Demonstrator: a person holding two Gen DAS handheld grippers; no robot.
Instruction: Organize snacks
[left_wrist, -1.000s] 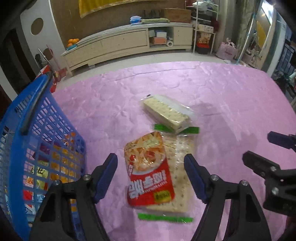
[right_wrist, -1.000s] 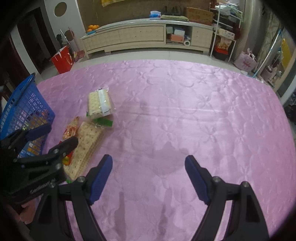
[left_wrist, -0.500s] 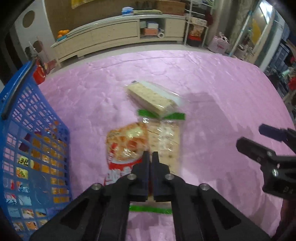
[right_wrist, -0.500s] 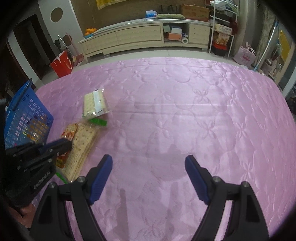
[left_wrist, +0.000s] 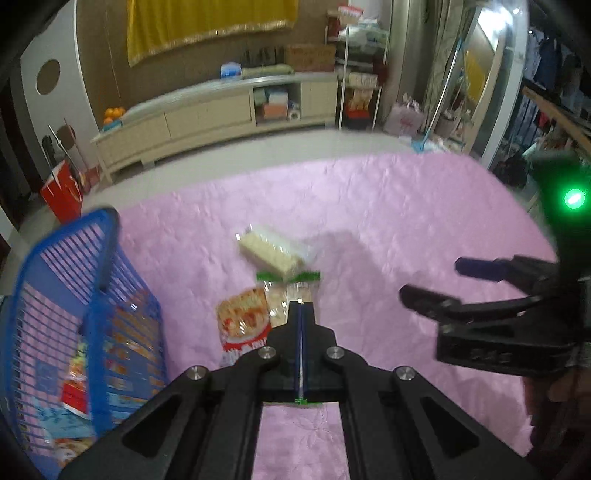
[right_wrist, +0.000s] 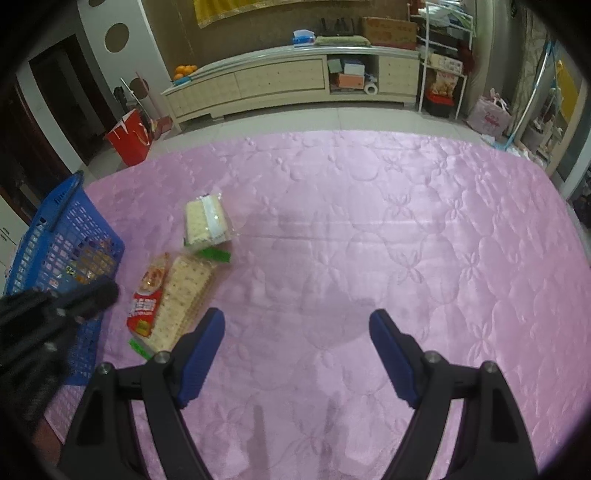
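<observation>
Jaws of the left gripper (left_wrist: 301, 308) were pressed together on nothing, those of the right gripper (right_wrist: 297, 341) gaped empty. Three snack packs lay on the pink quilt (right_wrist: 406, 229): two clear cracker packs (right_wrist: 207, 221) (right_wrist: 184, 295) and one red packet (right_wrist: 147, 295), all left of the right jaws, beside one blue basket (right_wrist: 55, 240)

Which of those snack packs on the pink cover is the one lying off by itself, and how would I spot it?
Start at the blue basket on the edge of the pink cover, then look at the three packs beside it. Two lie side by side: a red snack bag and a flat cracker pack. Yours is the clear cracker pack just beyond them, short and thick, with no red print.
</observation>
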